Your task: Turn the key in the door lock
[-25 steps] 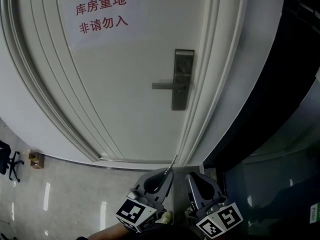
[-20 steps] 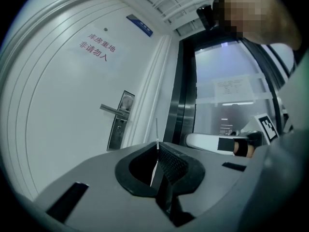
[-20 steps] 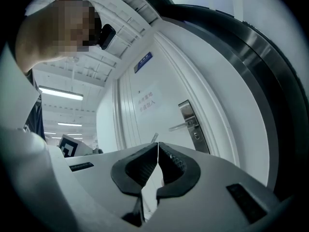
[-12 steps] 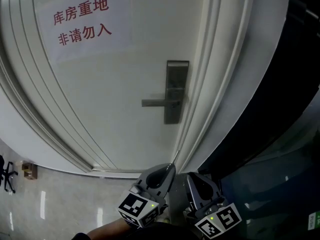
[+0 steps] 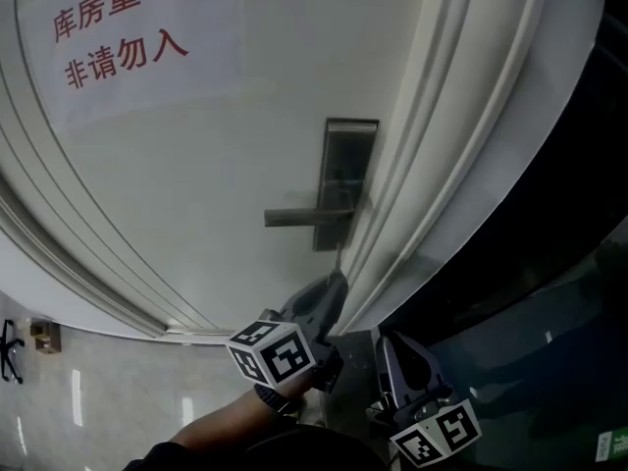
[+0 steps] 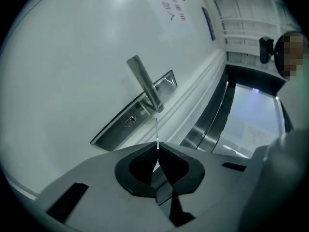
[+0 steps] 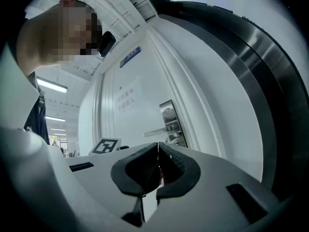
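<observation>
A white door [image 5: 196, 194] carries a steel lock plate [image 5: 345, 177] with a lever handle [image 5: 299, 216] pointing left. In the left gripper view the keyhole [image 6: 130, 120] shows on the plate [image 6: 113, 129] below the handle [image 6: 145, 83]. My left gripper [image 5: 335, 281] is shut on a thin key [image 6: 157, 132], whose blade sticks out past the jaw tips [image 6: 157, 146]. The key tip [image 5: 340, 255] hangs just under the plate, apart from it. My right gripper [image 5: 389, 345] stays low to the right, shut with nothing seen in it [image 7: 158, 149].
A paper notice with red characters [image 5: 118, 23] is stuck on the door at upper left. The moulded door frame [image 5: 442, 155] runs along the right of the lock, with a dark glass panel [image 5: 549, 302] beyond it. Tiled floor [image 5: 98, 410] lies below.
My left gripper has risen with the key toward the underside of the lock plate. The head view has moved closer to the door. My right gripper has stayed low.
</observation>
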`<move>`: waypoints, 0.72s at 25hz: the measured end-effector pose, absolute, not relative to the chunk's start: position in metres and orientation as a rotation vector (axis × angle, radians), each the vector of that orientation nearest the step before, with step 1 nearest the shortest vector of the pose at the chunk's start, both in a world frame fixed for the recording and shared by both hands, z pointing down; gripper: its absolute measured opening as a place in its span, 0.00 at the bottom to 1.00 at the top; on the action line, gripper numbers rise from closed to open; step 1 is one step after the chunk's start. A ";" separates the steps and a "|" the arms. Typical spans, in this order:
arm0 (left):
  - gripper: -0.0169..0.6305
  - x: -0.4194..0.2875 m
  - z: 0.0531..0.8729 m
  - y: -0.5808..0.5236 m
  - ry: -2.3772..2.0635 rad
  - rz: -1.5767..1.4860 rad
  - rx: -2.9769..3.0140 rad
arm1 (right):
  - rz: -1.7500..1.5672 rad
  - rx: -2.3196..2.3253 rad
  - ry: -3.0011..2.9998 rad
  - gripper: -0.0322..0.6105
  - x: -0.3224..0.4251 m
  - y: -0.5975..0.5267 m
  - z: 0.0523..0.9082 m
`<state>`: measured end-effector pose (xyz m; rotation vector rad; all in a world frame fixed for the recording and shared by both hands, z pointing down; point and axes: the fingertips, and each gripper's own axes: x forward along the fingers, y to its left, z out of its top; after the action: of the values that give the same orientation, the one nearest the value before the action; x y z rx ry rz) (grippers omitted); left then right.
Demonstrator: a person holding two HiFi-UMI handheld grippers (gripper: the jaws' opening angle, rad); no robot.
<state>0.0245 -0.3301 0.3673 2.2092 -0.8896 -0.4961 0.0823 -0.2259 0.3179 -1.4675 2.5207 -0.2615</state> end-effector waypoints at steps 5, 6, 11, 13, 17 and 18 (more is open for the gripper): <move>0.04 0.032 0.382 -0.360 -0.824 -0.538 2.073 | -0.260 -1.520 2.488 0.08 0.098 -0.241 0.321; 0.03 0.033 0.385 -0.364 -0.810 -0.550 2.042 | -0.261 -1.527 2.485 0.08 0.100 -0.243 0.321; 0.04 0.035 0.392 -0.381 -0.736 -0.603 1.903 | -0.272 -1.544 2.478 0.08 0.106 -0.254 0.324; 0.03 0.035 0.392 -0.385 -0.720 -0.628 1.869 | -0.277 -1.548 2.479 0.08 0.107 -0.257 0.325; 0.03 0.036 0.394 -0.391 -0.685 -0.655 1.817 | -0.281 -1.550 2.481 0.08 0.108 -0.262 0.327; 0.03 0.036 0.394 -0.391 -0.677 -0.661 1.806 | -0.282 -1.550 2.481 0.08 0.108 -0.263 0.327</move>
<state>0.0357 -0.3913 0.3942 1.8062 -0.6769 -0.6612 0.1083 -0.2627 0.3273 -1.5498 2.4809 -0.2816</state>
